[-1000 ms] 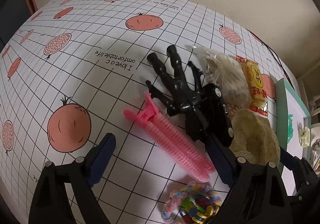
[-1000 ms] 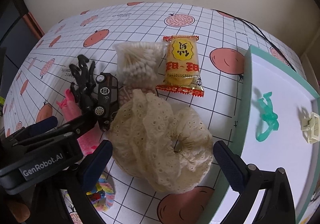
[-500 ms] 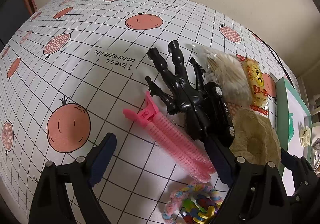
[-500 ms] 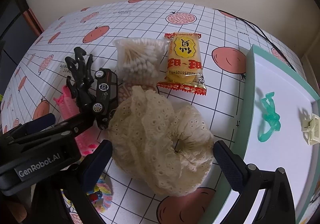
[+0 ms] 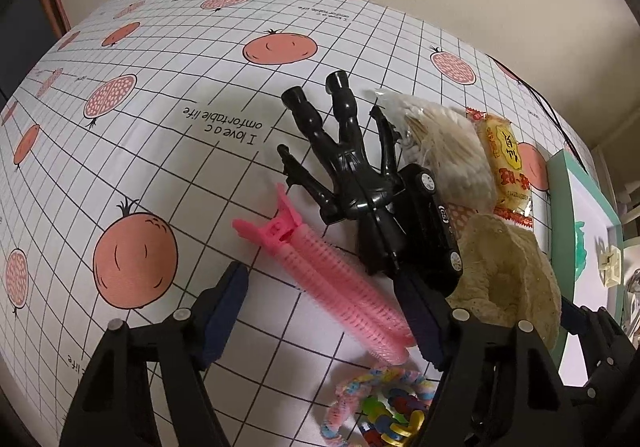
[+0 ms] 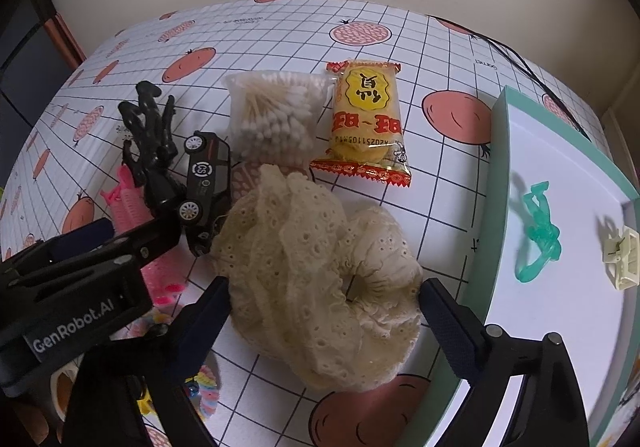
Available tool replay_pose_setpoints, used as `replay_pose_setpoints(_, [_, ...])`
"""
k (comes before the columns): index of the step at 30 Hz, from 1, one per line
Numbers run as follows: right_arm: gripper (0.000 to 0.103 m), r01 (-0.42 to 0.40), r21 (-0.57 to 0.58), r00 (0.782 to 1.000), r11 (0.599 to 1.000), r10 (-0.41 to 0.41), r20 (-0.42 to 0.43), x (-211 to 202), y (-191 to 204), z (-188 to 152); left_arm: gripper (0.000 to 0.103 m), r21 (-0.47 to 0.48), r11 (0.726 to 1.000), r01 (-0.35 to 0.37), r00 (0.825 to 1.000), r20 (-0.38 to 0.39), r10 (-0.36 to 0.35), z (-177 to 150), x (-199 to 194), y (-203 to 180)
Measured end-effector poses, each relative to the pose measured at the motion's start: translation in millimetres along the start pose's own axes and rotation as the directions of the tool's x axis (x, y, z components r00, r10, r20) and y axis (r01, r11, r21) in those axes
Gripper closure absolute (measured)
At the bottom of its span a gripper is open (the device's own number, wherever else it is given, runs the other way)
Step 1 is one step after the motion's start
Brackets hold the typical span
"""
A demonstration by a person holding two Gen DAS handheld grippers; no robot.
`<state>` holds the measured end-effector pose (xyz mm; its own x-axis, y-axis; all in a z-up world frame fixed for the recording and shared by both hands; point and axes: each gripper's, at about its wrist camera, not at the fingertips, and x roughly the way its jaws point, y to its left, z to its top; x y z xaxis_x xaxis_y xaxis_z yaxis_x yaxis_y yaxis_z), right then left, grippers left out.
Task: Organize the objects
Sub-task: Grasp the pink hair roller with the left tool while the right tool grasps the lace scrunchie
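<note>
a tabletop [image 5: 168,175] covered in a white grid cloth printed with orange fruit is seen in both wrist views. at the left, the left tongs [image 5: 320,311] are held wide apart, low over the cloth, with nothing gripped. between their dark blue pads [image 5: 224,307] the lower end of a pink hair roller clip [image 5: 332,275] is framed, lying flat on the cloth; whether the right pad touches it cannot be told. just below the roller, a bundle of pastel and bright hair ties [image 5: 384,407] is partly hidden by the tongs' body.

just right of the roller, a black toy figure [image 5: 348,175] lies on its back with legs pointing away, and a black toy car [image 5: 428,223] is pressed against its side. beyond the car, a clear bag of cotton swabs [image 6: 276,115] is laid beside a yellow snack packet [image 6: 368,119], the two touching along one edge.

nearer the camera, a cream lace scrunchie [image 6: 320,279] is heaped on the cloth, touching the car. the right tongs [image 6: 324,315] are spread wide on either side of it, the pads close to the fabric but not closed on it.

at the far right, a white tray with a mint green rim [image 6: 500,151] rests on the tabletop, near the scrunchie. inside it lie a green hair clip [image 6: 540,235] and, further right, a small cream claw clip [image 6: 620,255], apart from each other.
</note>
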<state>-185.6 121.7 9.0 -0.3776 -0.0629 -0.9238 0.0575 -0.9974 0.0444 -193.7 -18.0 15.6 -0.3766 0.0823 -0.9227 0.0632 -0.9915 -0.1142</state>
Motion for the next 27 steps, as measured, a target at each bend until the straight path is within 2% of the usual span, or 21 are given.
replay_pose_setpoints(4, [0.014,0.003,-0.003,1.000,1.000,-0.003,0.000,-1,0,0,0.043,0.004,1.000,0.010,1.000,0.003,-0.010,2,0,-3])
replay_pose_setpoints(14, [0.037,0.010,-0.005,1.000,1.000,-0.010,0.011,-5,-1,0,0.054,-0.007,0.999,0.032,0.999,0.004,-0.032,1,-2,1])
replay_pose_setpoints(21, [0.060,-0.007,0.007,1.000,1.000,0.007,0.019,-8,-4,-1,0.062,-0.011,0.999,0.050,0.999,0.002,-0.050,1,-4,0])
replay_pose_setpoints(23, [0.065,-0.015,0.009,1.000,1.000,0.015,0.020,-8,-6,-2,0.067,-0.007,0.999,0.048,0.999,0.006,-0.048,1,-5,0])
replay_pose_setpoints(27, [0.071,-0.028,0.016,0.999,0.999,0.028,0.026,-9,-10,-3,0.071,-0.015,0.998,0.058,0.998,0.013,-0.058,4,-8,1])
